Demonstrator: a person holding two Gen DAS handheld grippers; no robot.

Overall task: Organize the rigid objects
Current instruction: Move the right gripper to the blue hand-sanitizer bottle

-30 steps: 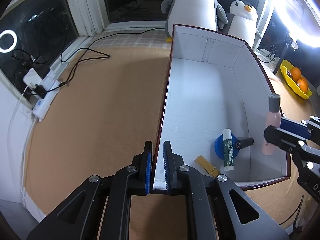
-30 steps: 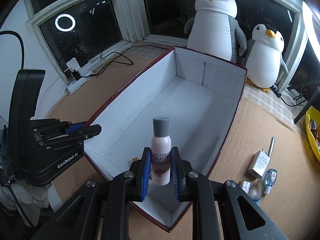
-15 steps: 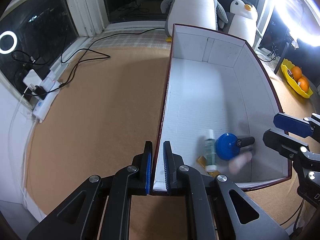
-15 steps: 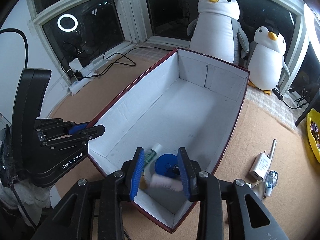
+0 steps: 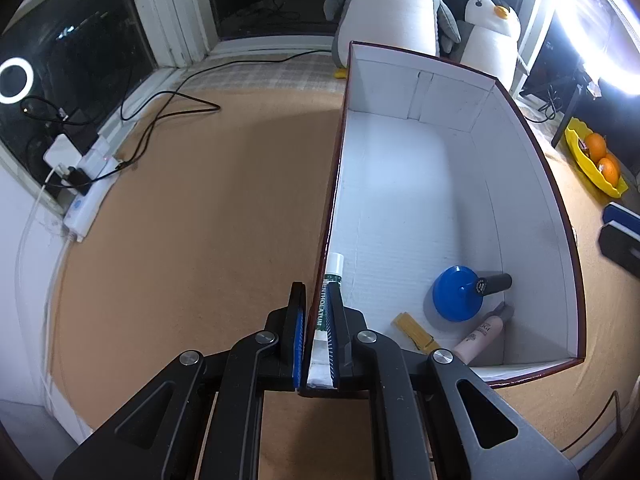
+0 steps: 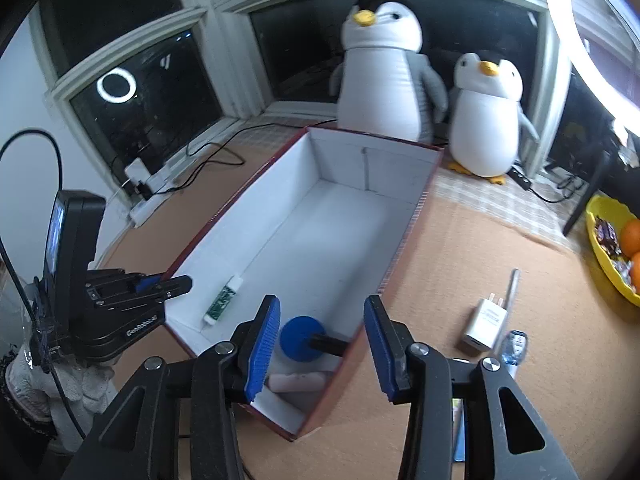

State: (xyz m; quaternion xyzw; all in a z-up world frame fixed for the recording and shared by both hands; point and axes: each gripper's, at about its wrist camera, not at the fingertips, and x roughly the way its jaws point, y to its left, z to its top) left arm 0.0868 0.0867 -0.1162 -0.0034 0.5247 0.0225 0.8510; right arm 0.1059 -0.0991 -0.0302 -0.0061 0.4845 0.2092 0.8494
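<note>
Left wrist view: looking forward and down along the left gripper (image 5: 316, 344), sitting close at the near left corner of the box (image 5: 400, 184), facing lengthwise toward the far end wall and the large penguin (image 5: 394, 4). Right wrist view: looking forward from above the near right corner of the box (image 6: 320, 216), sitting slightly higher, taking in the left gripper (image 6: 176, 284) at frame left. Sharing between both: box interior, blue funnel (image 5: 456, 292) (image 6: 302, 338), both penguins, window ledge.
</note>
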